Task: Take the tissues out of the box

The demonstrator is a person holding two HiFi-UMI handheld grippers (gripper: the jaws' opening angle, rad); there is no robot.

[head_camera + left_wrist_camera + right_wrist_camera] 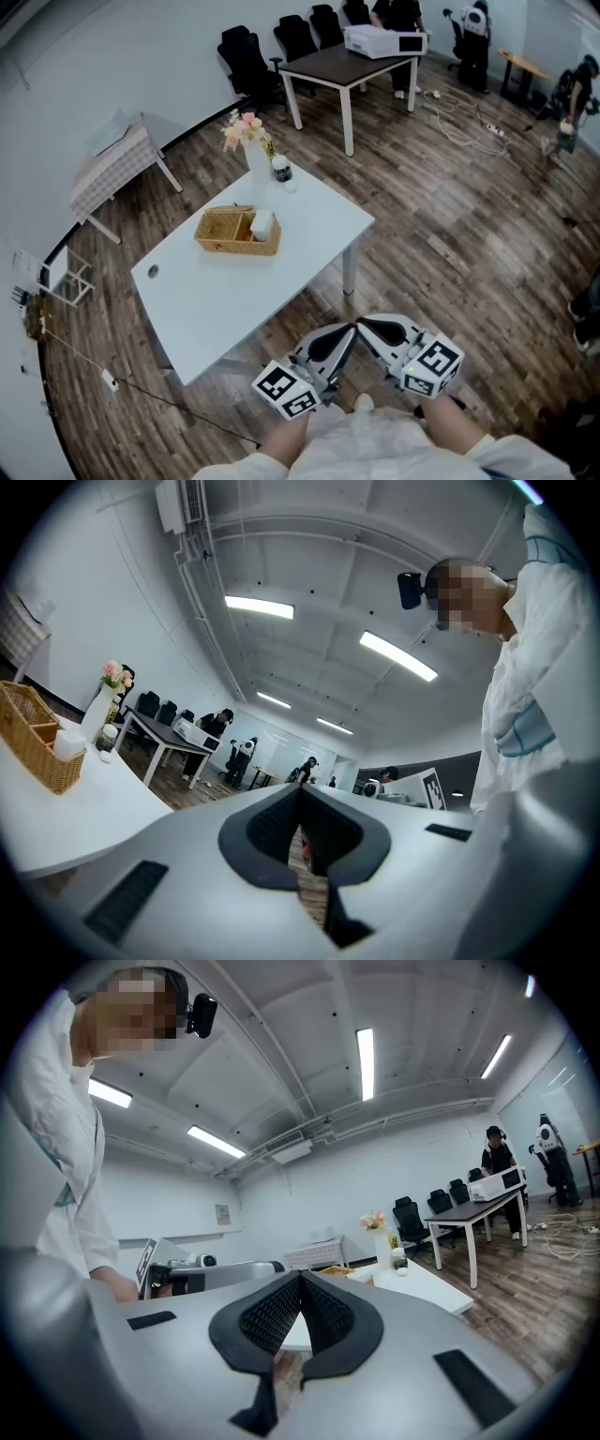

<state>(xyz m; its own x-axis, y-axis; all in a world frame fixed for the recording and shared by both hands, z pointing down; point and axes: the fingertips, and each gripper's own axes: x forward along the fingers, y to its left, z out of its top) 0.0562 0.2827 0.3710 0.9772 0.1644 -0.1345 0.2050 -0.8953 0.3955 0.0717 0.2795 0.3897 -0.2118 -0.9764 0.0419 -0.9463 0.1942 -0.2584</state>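
A wicker box (234,232) sits on the white table (216,300), with a white wad of tissues (262,224) standing in its right compartment. The left gripper view shows the same box (33,731) and tissues (67,744) far off at the left edge. Both grippers are held low in front of the person, off the table's near corner and well apart from the box. My left gripper (348,332) (300,795) is shut with nothing in it. My right gripper (366,324) (300,1281) is shut and empty too, its tip almost meeting the left one's.
A white vase of pink flowers (249,141) and a small bottle (281,171) stand at the table's far corner. Behind are a dark table with a white device (384,40), black chairs (248,61), floor cables (469,117) and a checked-cloth table (112,164). People stand at the back.
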